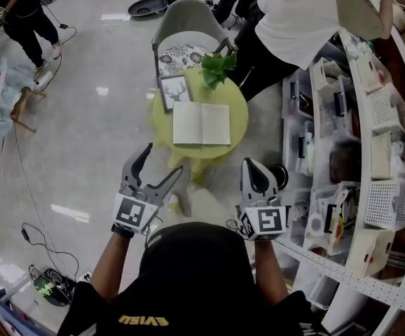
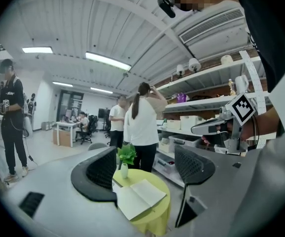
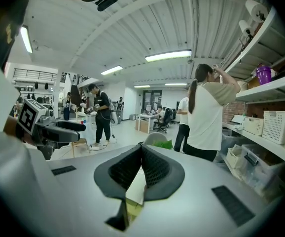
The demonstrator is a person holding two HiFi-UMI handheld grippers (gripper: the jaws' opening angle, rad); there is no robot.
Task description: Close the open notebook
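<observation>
Nothing of the task is done yet, as far as we can judge. The notebook [image 1: 201, 123] lies open and flat on the small round yellow-green table [image 1: 239, 110], both pages facing up, roughly in the middle of the tabletop. On the far side of the table from us stand a framed picture [image 1: 175, 92] and a small potted plant [image 1: 218, 67]. A grey chair [image 1: 188, 19] sits just behind the table.

We hold both grippers short of the table's near edge, touching neither the table nor the notebook. The left gripper [image 1: 162, 163] has its jaws spread wide with nothing between them. In the left gripper view the notebook and the table show through the gap, off in the distance. The right gripper [image 1: 255, 166] has its jaws brought together at the tips and empty, and it points towards the table.

So the whole job remains, in our reading: reach over the table, get a jaw under or against one cover or page block, and fold that half across onto the other until the notebook lies shut. The frame and the plant stand close behind the notebook on the table, so we would keep the swing low and clear of them.
</observation>
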